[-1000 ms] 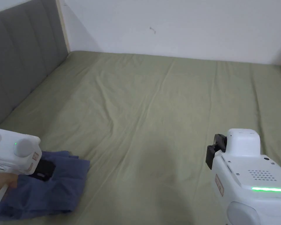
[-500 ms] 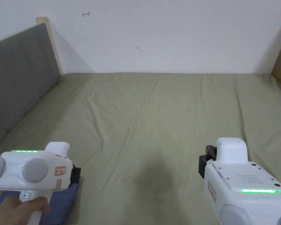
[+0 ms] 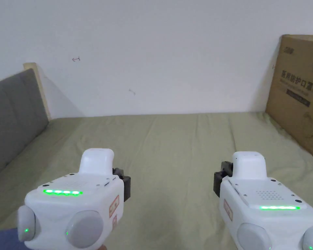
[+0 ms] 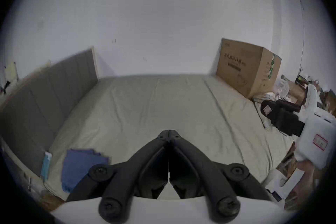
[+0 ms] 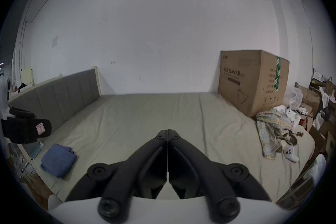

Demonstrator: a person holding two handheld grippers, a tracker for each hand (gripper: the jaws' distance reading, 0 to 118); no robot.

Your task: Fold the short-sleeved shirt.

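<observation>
Above bare bed [image 5: 145, 118], both claws clamped empty; folded shirt [image 5: 58, 160] at near-left edge.

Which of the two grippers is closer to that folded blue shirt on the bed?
Left. The left gripper is raised just right of the blue shirt at the bed's near-left corner; the right gripper is farther right, across the bed. Neither touches it.

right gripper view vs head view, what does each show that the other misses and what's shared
Right gripper view adds: the whole folded blue shirt, a crumpled plaid cloth, and the right gripper with tongs shut tip to tip. Head view adds: green lights on the white tops of the left gripper and the right one. Shared: green sheet, grey headboard, cardboard box.
</observation>
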